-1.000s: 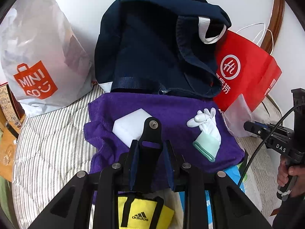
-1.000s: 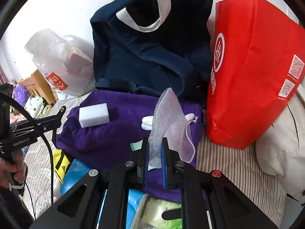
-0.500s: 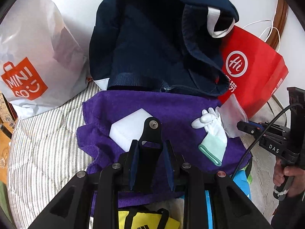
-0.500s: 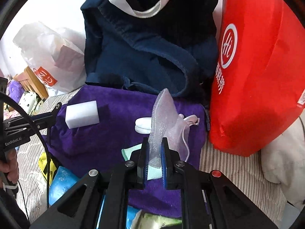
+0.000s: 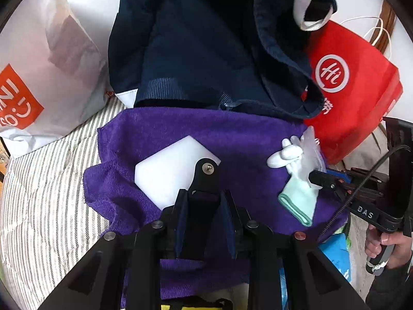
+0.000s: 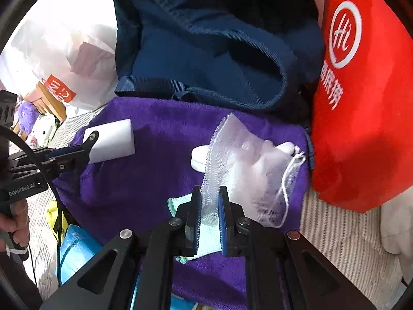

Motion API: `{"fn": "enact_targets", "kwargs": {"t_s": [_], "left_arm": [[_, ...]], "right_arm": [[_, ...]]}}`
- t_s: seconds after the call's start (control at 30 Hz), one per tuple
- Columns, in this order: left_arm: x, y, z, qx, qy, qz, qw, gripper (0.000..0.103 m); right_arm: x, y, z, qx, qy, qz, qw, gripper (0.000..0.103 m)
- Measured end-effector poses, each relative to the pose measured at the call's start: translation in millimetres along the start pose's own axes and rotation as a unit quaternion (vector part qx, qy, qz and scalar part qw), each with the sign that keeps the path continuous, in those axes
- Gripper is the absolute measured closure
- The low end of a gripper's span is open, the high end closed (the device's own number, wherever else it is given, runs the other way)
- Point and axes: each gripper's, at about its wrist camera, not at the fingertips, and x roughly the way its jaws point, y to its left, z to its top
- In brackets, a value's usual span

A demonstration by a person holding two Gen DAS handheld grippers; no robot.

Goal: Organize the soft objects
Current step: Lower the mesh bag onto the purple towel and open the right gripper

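Between the right gripper (image 6: 209,215) jaws, mesh pouch (image 6: 241,160), above glove (image 5: 299,193)

A red paper bag (image 6: 361,103) with white string handles stands at right, touching the navy backpack (image 5: 206,51) propped against the white wall. A white plastic shopping bag (image 5: 46,77) with an orange logo rests at left on the striped bed (image 5: 46,206).

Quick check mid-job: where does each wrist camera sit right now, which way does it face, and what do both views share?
Left wrist: on the left gripper, facing the white sponge on the purple towel; the right gripper and hand show.
Right wrist: on the right gripper, shut on the mesh pouch, over the glove; the left gripper shows.
Shared: towel, sponge, navy backpack, red bag.
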Motion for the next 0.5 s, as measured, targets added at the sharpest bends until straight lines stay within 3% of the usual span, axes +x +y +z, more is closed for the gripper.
{"fn": "enact_targets", "kwargs": {"t_s": [0.23, 0.33, 0.4, 0.5], "left_arm": [[11.9, 3.1, 0.9, -0.002, 0.014, 0.006, 0.9999, 0.078], [14.0, 4.5, 1.2, -0.005, 0.015, 0.006, 0.9999, 0.078], [13.9, 4.8, 1.6, -0.004, 0.017, 0.005, 0.9998, 0.077], [13.8, 6.4, 1.8, -0.009, 0.022, 0.002, 0.9997, 0.073]], "right_arm": [[8.1, 0.3, -0.4, 0.002, 0.010, 0.013, 1.000, 0.085], [6.4, -1.1, -1.3, 0.003, 0.011, 0.013, 1.000, 0.073], [3.6, -1.4, -1.8, 0.004, 0.009, 0.009, 1.000, 0.054], [-4.6, 0.8, -2.9, -0.002, 0.002, -0.002, 1.000, 0.042]]}}
